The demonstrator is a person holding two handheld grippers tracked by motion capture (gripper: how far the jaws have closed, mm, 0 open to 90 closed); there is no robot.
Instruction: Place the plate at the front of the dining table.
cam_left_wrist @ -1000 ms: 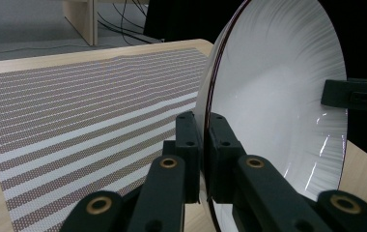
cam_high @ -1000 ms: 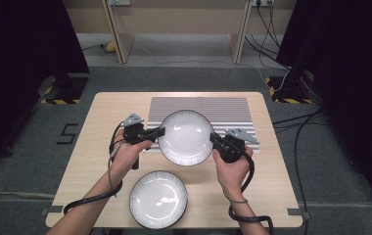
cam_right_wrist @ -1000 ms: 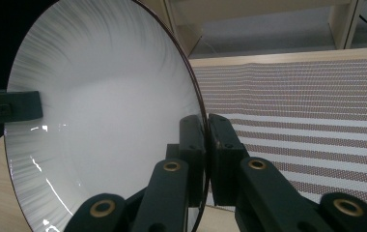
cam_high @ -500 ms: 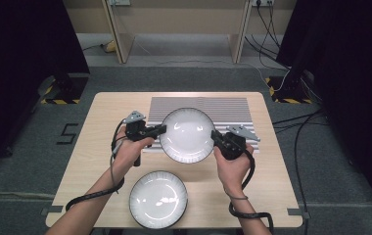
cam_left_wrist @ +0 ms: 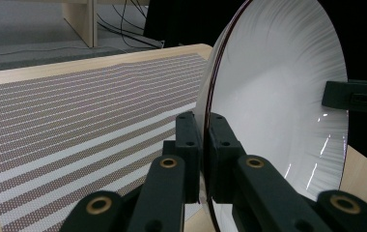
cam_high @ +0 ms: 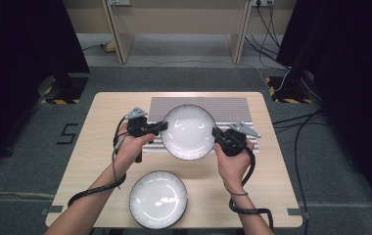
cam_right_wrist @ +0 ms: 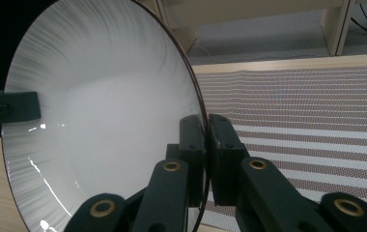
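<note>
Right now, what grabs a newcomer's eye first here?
The white plate held up over the striped placemat, pinched at opposite rims by the left hand-held gripper and the right hand-held gripper. A second white plate lies on the wooden table near the front edge.

Pale wood tabletop (cam_high: 101,105) on a grey carpeted floor (cam_high: 22,161), dark curtains either side.

From where I stand, a striped woven mat (cam_high: 233,105) lies on the tabletop toward 12 o'clock. Beyond it, light wooden furniture legs (cam_high: 117,36) stand on a paler strip of floor, with cables (cam_high: 267,22) trailing at 1 o'clock. Black curtains (cam_high: 22,44) hang at 10 and 2 o'clock, yellow-black hazard tape (cam_high: 59,101) at their feet. A "5" (cam_high: 68,133) marks the floor at 9 o'clock.
</note>
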